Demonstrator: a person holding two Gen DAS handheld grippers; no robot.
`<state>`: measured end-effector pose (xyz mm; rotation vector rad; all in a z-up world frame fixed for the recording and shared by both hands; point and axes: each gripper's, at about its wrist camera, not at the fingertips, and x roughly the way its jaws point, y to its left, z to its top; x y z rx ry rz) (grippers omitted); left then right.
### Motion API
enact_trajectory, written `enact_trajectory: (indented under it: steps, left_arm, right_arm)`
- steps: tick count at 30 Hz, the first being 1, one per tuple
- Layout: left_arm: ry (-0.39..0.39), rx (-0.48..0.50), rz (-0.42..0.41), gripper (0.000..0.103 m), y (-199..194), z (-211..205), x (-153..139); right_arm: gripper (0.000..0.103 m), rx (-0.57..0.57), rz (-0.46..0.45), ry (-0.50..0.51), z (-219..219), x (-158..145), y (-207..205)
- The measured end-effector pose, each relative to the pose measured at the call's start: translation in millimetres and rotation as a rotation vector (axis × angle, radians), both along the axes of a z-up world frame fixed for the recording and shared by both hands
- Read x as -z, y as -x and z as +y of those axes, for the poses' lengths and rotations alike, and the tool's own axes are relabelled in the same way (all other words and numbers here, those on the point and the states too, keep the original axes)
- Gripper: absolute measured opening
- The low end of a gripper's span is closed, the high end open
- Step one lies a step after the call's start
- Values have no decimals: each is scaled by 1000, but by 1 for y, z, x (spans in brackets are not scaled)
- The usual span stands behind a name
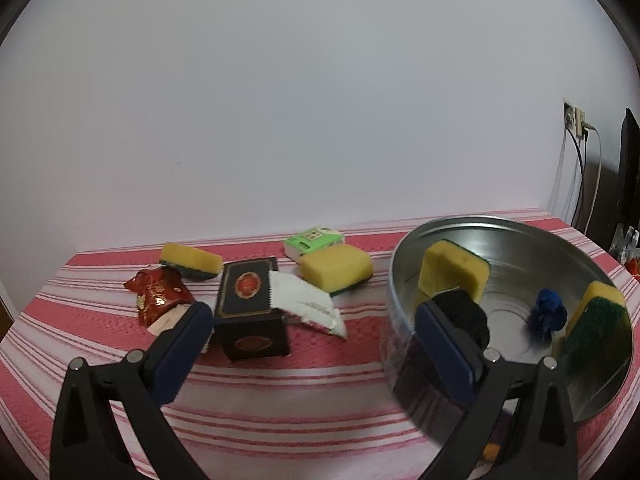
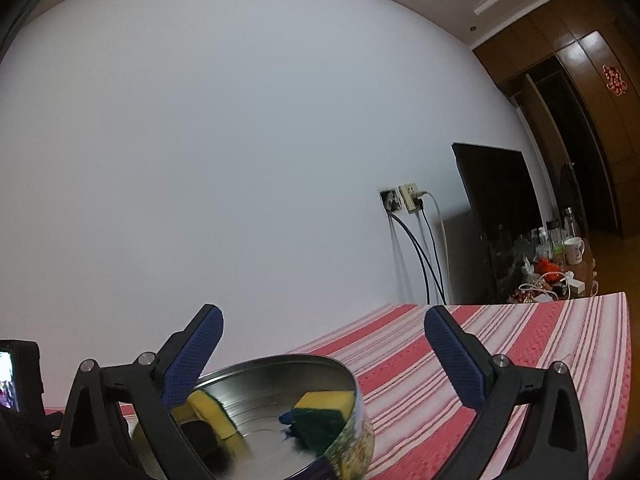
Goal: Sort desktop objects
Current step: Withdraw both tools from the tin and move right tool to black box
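- The round metal tin (image 1: pixel 520 240) sits at the right of the striped worktop (image 1: pixel 280 392) as the collecting place: two yellow-green sponges (image 1: pixel 452 268), a black lump (image 1: pixel 464 316) and a small blue thing (image 1: pixel 548 308) lie inside.
- Unsorted items cluster left of it: a dark box (image 1: pixel 250 312), a red snack packet (image 1: pixel 160 292), a white sachet (image 1: pixel 308 308), two more sponges (image 1: pixel 336 268) and a green tissue pack (image 1: pixel 314 240) at the far edge.
- The left tongs (image 1: pixel 312 312) are spread wide and empty, low over the worktop near the box, probably lining up the next pick.
- The right tongs (image 2: pixel 324 328) are also wide and empty, raised above the tin, likely out of the way.
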<state>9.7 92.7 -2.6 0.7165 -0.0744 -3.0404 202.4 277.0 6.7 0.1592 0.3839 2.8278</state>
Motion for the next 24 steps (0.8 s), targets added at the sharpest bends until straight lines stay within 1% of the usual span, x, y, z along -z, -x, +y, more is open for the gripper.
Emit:
enact_trajectory:
  steps: [3, 8, 13, 15, 17, 21, 24]
  left_arm:
    - [3, -16, -9, 102, -2, -10, 1]
    - [-24, -43, -44, 102, -2, -37, 5]
    - [11, -87, -49, 102, 0, -66, 7]
    - [25, -112, -50, 102, 1, -83, 8]
    - [30, -158, -56, 102, 5, -107, 9]
    - [-4, -238, -75, 102, 12, -151, 12]
    - [-16, -289, -87, 102, 18, -180, 14]
  right_arm:
    - [102, -35, -4, -27, -17, -1, -3]
    - [102, -123, -34, -51, -47, -2, -2]
    - [102, -193, -54, -62, -77, -1, 0]
    - [102, -219, -65, -64, -88, -1, 1]
    - [102, -246, -75, -71, -100, -1, 3]
    - [102, -297, -98, -81, -120, 0, 7]
    - [102, -336, -126, -93, -135, 2, 12]
